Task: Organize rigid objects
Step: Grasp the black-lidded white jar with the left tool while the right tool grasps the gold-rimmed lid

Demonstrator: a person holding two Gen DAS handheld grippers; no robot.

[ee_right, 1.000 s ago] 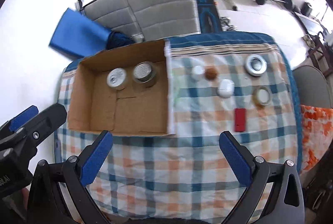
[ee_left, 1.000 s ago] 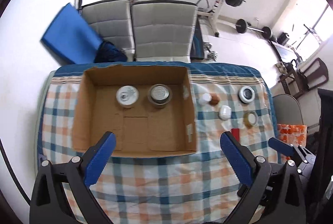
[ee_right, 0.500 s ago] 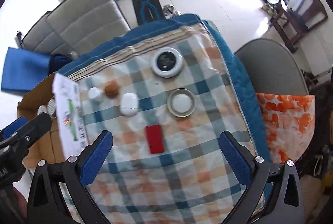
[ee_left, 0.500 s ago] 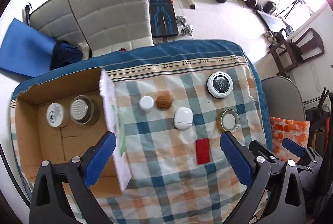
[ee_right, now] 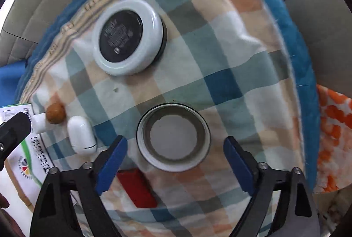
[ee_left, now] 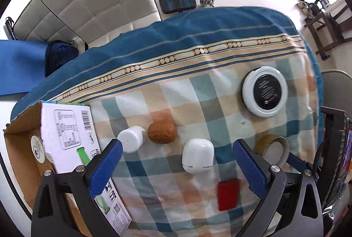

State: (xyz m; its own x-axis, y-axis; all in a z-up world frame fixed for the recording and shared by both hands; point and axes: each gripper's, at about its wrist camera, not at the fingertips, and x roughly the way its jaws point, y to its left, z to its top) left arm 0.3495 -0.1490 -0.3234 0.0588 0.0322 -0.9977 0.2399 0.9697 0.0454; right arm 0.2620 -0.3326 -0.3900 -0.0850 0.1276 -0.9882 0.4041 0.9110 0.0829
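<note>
We see right claw (ee_right: 173,149) released, jaws just narrowing astride tape ring (ee_right: 173,138) on surface | left claw (ee_left: 176,155) released over white case (ee_left: 197,155) | risk: fast descent nudges ring, pinches cloth (ee_right: 231,83)

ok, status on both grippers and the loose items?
Left gripper open above white oval case. Right gripper open, jaws just been closing, straddling grey tape ring, no contact. Nothing blocking.

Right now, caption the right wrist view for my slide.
Right gripper, jaws closing but still open, straddles the tape roll on the checked cloth, below the round tin.
</note>
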